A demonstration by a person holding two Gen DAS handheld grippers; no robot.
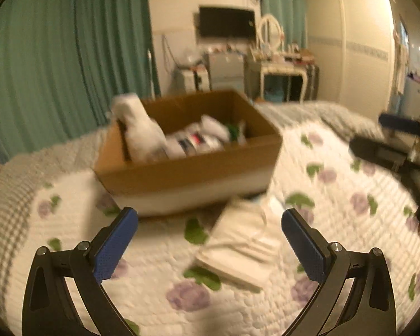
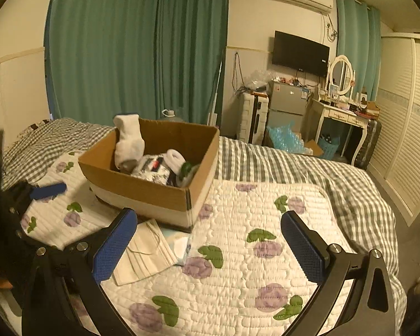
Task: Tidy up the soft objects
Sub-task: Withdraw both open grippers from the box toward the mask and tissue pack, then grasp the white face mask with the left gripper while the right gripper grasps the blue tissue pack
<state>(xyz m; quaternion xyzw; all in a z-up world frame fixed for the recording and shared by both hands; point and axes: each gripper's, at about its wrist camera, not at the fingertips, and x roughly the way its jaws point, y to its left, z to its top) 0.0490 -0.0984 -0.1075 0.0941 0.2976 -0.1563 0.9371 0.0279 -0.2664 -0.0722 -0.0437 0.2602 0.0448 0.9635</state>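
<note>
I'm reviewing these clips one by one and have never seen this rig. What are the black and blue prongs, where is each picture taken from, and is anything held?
Each picture comes from a fisheye camera on a hand-held gripper a person carries. One view looks out from the left hand-held gripper, the other from the right hand-held gripper. Both stand open and hold nothing. On the flowered quilt sits a cardboard box with a white sock draped over its edge and other soft items inside. A white face mask lies on the quilt in front of the box.

Quilt [image 2: 266,274] lies open; cardboard box [image 2: 142,193] blocks beyond face mask [image 2: 145,254]
</note>
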